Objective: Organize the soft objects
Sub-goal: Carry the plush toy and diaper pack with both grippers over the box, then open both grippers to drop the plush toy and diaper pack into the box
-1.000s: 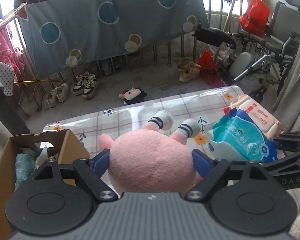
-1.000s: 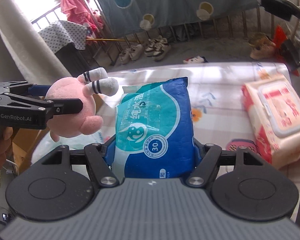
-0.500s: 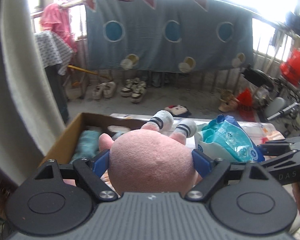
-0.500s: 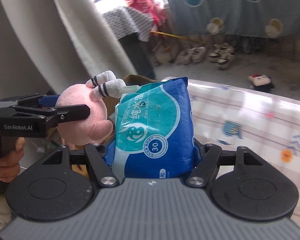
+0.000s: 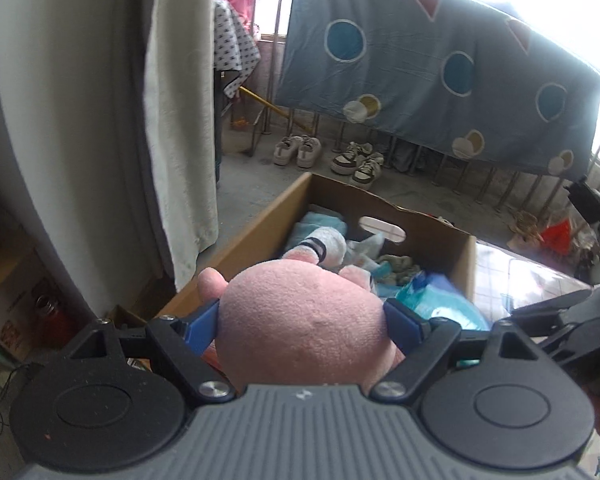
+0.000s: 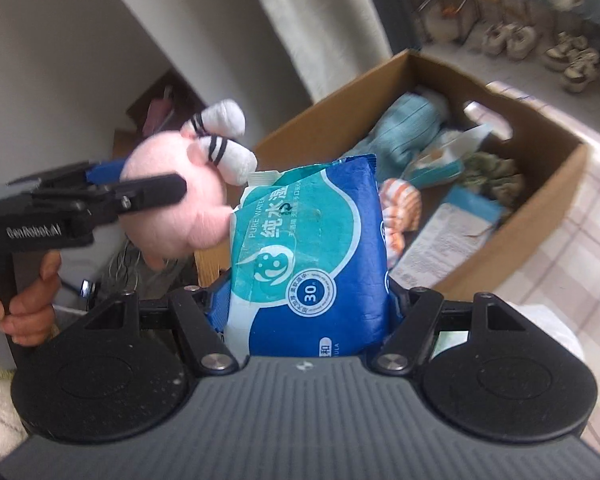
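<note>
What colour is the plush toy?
Pink plush toy, with black-striped white feet; clearest in the right wrist view.

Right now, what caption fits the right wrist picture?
Right tool carries a wipes pack toward the cardboard box.

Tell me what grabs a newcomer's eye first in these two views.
A pink plush toy fills the left claw, clamped between its blue pads. Beside it, the right claw grips a blue wet-wipes pack. Just beyond both sits an open cardboard box, already holding soft things.
</note>
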`<state>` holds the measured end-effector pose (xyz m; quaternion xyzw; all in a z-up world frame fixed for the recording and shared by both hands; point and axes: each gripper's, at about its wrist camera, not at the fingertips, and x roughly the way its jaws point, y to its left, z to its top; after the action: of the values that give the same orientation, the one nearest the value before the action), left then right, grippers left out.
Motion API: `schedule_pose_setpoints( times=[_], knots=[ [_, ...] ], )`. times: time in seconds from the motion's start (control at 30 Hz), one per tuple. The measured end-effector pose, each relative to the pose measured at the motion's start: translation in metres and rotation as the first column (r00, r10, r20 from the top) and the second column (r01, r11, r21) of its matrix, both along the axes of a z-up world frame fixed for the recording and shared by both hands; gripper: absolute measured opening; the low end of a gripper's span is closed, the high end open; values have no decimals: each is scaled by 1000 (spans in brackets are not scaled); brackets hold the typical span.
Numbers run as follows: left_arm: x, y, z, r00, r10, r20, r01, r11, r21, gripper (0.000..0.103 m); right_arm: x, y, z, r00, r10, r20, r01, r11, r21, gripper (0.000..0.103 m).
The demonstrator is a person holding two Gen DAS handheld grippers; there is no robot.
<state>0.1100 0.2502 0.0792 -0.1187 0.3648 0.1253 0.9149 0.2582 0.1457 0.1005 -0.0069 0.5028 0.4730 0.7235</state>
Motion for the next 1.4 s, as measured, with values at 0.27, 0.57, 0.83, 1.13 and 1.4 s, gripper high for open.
schedule_pose_setpoints(
  times=[0.27, 0.57, 0.83, 1.13, 1.4],
  knots=[
    [-1, 49, -21, 998, 57, 18, -56, 997, -60, 87, -2, 73, -43, 951, 309, -26, -310, 939, -148, 69],
    [9, 62, -39, 998, 60, 2, -59, 994, -93, 87, 10, 116, -65, 884, 449, -129, -467, 854, -230, 74],
    [11, 56, -43, 1000, 17, -3, -17, 995, -102, 87, 16, 95, -39, 903, 421, -82, -429, 890, -153, 66],
    [29, 39, -59, 992, -52, -116, 44, 996, -72, 88, 22, 30, -15, 969, 244, -46, -245, 969, -21, 65],
    [49, 31, -72, 977, -36, -212, 39, 999, 8, 91, 35, -32, -4, 994, 102, -26, -101, 994, 50, 65]
  ],
)
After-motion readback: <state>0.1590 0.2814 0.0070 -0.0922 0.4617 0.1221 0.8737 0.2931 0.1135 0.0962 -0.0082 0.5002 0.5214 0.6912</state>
